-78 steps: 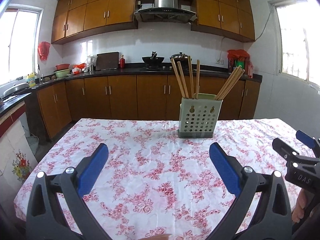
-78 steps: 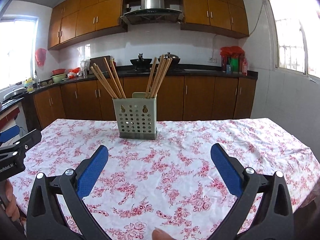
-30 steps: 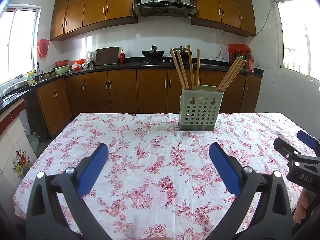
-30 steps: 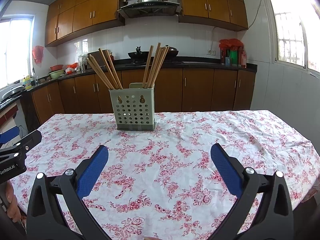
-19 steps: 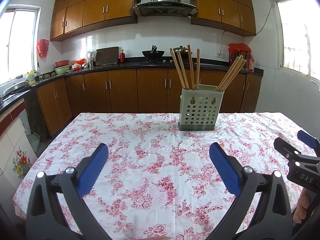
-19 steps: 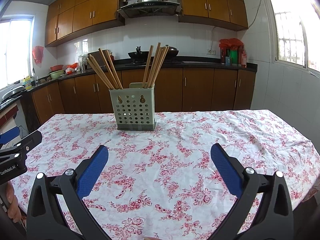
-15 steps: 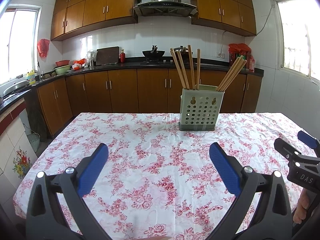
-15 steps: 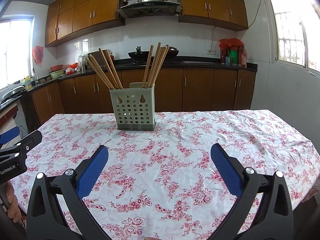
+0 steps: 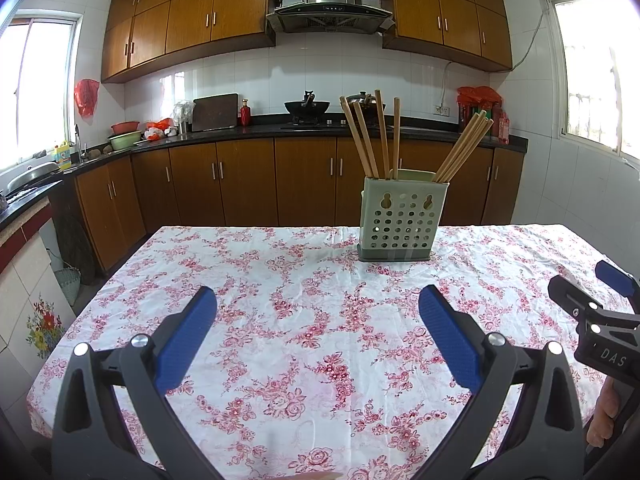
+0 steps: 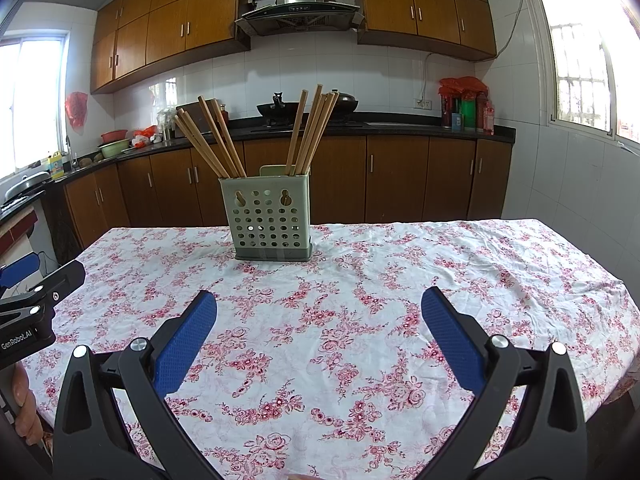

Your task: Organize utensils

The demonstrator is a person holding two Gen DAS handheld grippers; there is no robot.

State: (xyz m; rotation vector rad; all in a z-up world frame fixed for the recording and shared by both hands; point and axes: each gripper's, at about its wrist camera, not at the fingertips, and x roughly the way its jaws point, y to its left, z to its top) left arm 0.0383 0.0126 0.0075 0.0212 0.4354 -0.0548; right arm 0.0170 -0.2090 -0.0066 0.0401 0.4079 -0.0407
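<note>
A pale green perforated utensil holder (image 9: 402,222) stands upright on the floral tablecloth (image 9: 304,320), far side of the table; it also shows in the right wrist view (image 10: 271,220). Several wooden chopsticks (image 9: 370,140) stand in it in two bunches, also in the right wrist view (image 10: 310,132). My left gripper (image 9: 318,320) is open and empty, well short of the holder. My right gripper (image 10: 319,320) is open and empty, also short of it. The right gripper shows at the left wrist view's right edge (image 9: 592,308), the left gripper at the right wrist view's left edge (image 10: 36,288).
The tablecloth (image 10: 400,300) covers the whole table; its edges drop off left and right. Behind stand brown kitchen cabinets (image 9: 248,184), a dark counter with a wok (image 9: 307,106) and a range hood (image 9: 329,8). Windows are on both side walls.
Since 2.6 s ago both views have pulled back slightly and levelled. Over the last second nothing visibly moved; both grippers stay open.
</note>
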